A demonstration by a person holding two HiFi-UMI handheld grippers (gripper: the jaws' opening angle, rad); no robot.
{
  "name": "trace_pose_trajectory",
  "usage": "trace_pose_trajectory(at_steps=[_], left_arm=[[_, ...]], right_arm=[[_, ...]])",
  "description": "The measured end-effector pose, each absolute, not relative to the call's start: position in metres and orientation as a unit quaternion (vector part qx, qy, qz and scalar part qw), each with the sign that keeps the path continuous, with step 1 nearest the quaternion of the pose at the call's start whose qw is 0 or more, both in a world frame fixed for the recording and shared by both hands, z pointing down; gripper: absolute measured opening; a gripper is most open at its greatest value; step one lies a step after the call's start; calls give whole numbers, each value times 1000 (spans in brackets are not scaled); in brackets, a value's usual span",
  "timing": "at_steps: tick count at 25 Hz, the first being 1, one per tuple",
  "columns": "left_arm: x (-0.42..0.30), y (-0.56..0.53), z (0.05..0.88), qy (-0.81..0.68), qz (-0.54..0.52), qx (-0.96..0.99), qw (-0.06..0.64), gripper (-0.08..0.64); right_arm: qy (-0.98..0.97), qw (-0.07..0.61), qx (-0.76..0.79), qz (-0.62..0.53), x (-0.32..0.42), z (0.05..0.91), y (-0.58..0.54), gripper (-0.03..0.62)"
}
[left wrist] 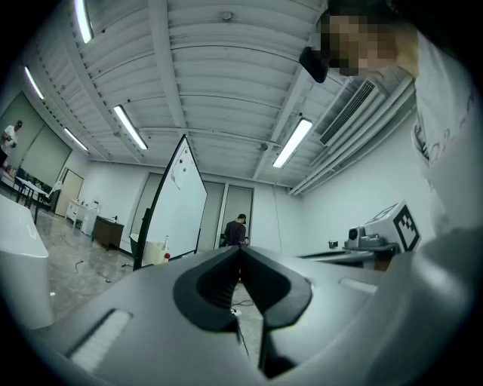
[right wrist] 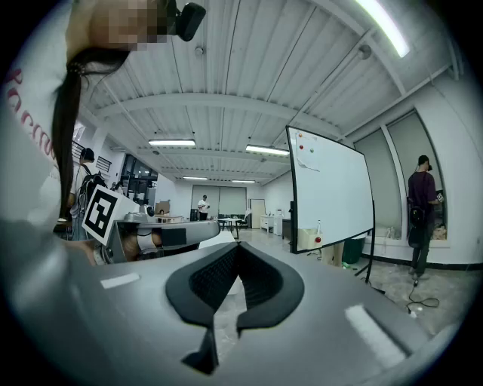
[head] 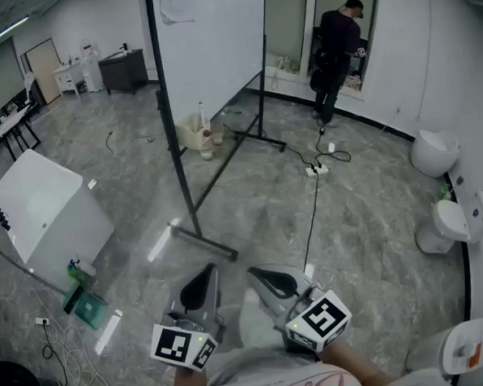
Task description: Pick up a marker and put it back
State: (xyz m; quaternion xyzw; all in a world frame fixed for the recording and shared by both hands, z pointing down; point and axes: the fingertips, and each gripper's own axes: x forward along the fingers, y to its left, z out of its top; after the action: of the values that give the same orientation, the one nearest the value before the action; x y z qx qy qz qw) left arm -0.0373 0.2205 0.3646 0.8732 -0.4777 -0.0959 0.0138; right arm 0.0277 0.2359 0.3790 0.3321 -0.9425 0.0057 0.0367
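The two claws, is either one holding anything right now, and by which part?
Nothing is held. The left claw and the right claw are both shut, tips together, with nothing between them.

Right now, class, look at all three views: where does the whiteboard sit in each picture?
Head view: whiteboard at top centre, on a black stand.
Left gripper view: left of centre, seen at an angle.
Right gripper view: right of centre.
Shared landmark: the person in dark clothes standing beyond it.
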Motion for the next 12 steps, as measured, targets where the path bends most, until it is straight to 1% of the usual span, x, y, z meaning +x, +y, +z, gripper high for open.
trace_pose_trajectory(at_steps=[5, 12], left_arm=[[-39, 215, 364, -478, -96, 873, 13, -2], [-41, 193, 368, -472, -88, 877, 19, -2]], right_arm=[[-946, 25, 323, -2, 21, 372, 234, 0], [-944, 37, 327, 11, 19, 381, 207, 0]])
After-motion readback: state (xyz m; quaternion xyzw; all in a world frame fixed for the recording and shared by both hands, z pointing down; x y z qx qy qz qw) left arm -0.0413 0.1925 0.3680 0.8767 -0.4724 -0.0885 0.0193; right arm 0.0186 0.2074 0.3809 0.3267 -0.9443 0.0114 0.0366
